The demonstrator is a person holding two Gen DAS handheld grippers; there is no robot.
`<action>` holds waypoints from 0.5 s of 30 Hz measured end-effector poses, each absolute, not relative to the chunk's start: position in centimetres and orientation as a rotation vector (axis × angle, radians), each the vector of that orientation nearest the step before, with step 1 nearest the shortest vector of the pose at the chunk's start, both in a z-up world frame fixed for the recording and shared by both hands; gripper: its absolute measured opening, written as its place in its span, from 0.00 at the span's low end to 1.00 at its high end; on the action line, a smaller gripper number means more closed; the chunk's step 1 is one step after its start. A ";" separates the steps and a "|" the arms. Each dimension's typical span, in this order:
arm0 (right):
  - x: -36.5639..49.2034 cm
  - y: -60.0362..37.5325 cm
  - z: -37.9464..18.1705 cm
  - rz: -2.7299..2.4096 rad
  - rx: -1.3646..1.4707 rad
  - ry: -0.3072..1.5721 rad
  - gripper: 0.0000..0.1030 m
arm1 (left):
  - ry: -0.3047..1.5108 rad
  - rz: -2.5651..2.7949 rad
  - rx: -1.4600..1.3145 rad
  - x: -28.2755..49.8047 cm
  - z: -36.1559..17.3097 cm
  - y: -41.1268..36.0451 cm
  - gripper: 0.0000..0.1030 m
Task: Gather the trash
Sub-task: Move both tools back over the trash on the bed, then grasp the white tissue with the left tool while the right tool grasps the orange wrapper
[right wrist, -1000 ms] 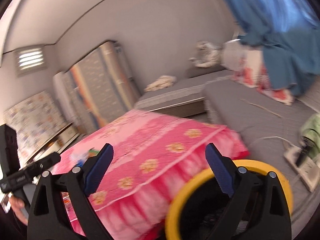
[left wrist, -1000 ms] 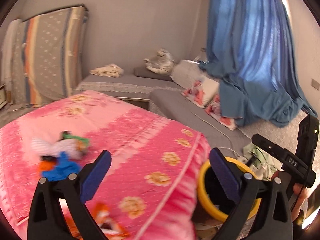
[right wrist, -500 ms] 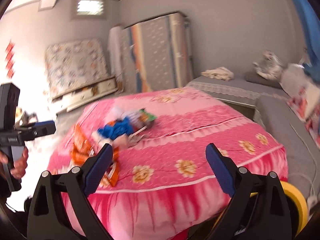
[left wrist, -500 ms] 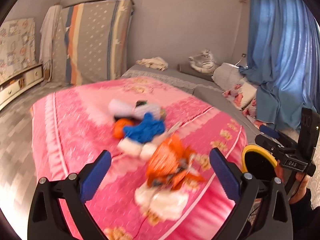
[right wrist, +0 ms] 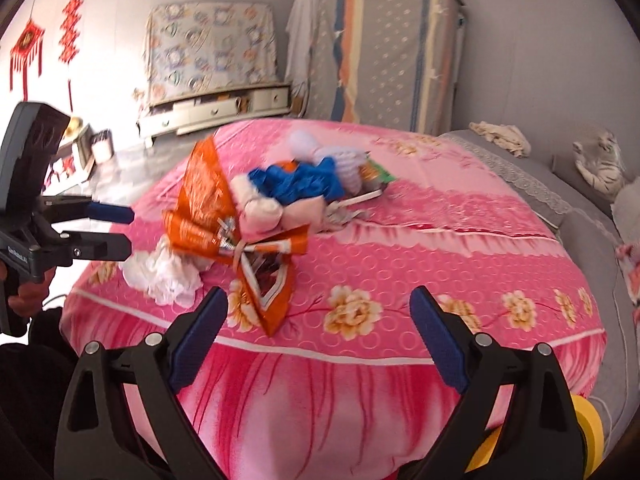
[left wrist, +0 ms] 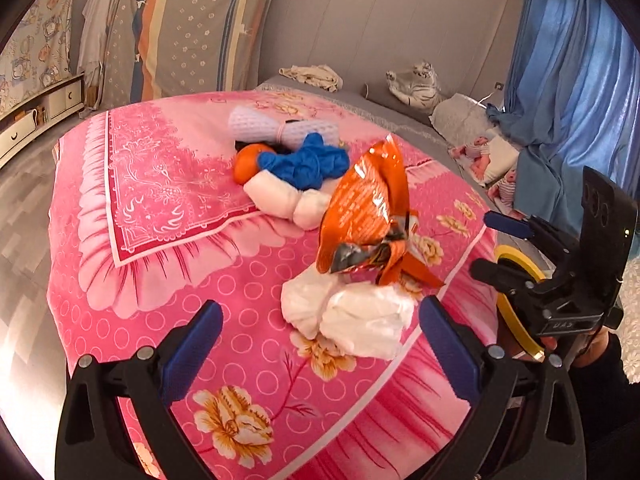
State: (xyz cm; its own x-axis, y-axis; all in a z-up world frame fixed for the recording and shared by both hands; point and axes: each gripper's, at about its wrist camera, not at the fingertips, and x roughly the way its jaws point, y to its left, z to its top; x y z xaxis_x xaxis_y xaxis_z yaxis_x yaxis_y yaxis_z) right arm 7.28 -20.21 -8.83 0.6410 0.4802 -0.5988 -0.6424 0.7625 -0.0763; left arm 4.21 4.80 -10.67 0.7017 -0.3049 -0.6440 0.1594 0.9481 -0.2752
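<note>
On the pink bedspread [left wrist: 168, 264] I see the trash piled in a loose heap: an orange snack wrapper [left wrist: 366, 216] leaning on crumpled white tissue [left wrist: 352, 312], with a blue rag [left wrist: 308, 162] and more scraps just behind them. My left gripper [left wrist: 320, 344] hangs wide open and empty, the white tissue just ahead between its fingers. My right gripper [right wrist: 320, 340] is likewise spread wide holding nothing, the wrapper [right wrist: 224, 224] near its left finger.

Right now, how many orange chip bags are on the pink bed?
1. The orange chip bag lies crumpled on the pink bed, against the white tissue wad. Others may hide under the pile.
</note>
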 end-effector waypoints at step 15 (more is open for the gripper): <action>9.0 -15.8 -10.3 0.703 -0.449 0.614 0.71 | 0.806 -0.287 -0.191 5.5 -12.2 4.1 0.92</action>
State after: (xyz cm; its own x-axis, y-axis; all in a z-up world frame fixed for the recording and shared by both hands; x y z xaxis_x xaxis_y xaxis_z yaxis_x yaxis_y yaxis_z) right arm 9.03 -15.80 -10.26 0.6021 0.4579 -0.6540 -0.7098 0.6821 -0.1759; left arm 5.51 4.14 -12.21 0.6568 -0.3236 -0.6811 0.1795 0.9444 -0.2756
